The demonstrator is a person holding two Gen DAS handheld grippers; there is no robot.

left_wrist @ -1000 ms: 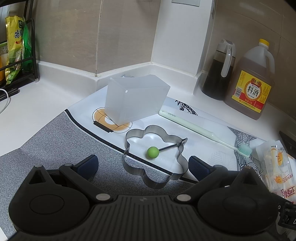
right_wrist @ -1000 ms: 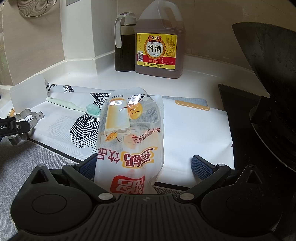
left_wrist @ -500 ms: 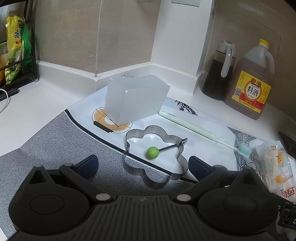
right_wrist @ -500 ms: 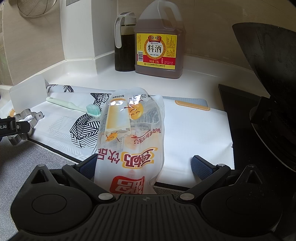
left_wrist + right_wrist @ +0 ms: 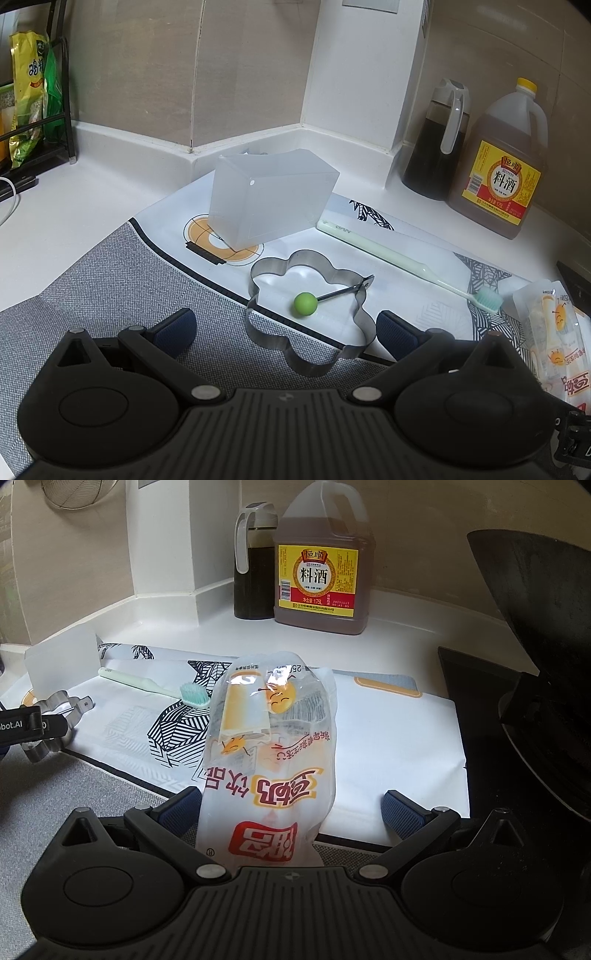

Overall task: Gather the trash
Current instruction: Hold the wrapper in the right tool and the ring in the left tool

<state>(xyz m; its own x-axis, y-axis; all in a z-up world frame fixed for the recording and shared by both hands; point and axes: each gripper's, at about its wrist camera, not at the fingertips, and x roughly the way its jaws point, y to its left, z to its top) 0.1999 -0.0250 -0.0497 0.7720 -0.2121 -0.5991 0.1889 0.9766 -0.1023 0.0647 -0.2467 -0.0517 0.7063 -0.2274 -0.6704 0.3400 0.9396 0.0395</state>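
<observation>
Flanking wrapper [image 5: 266,760]: toothbrush [image 5: 155,685], egg ring [image 5: 310,310]

flower egg ring [image 5: 310,314] straddled mat edge | toothbrush [image 5: 402,260] lay beside it | cooking wine jug [image 5: 322,561] touched dark oil jug [image 5: 254,561] | wok [image 5: 543,635] stood far right

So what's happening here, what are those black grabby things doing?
A person is tidying trash off a kitchen counter with a gripper in each hand. The right gripper is open, with an empty plastic drink pouch lying between its fingers, not squeezed yet. The left gripper is open too, sitting by a flower-shaped metal ring and holding nothing. A toothbrush and a frosted plastic box lie on the mat.
</observation>
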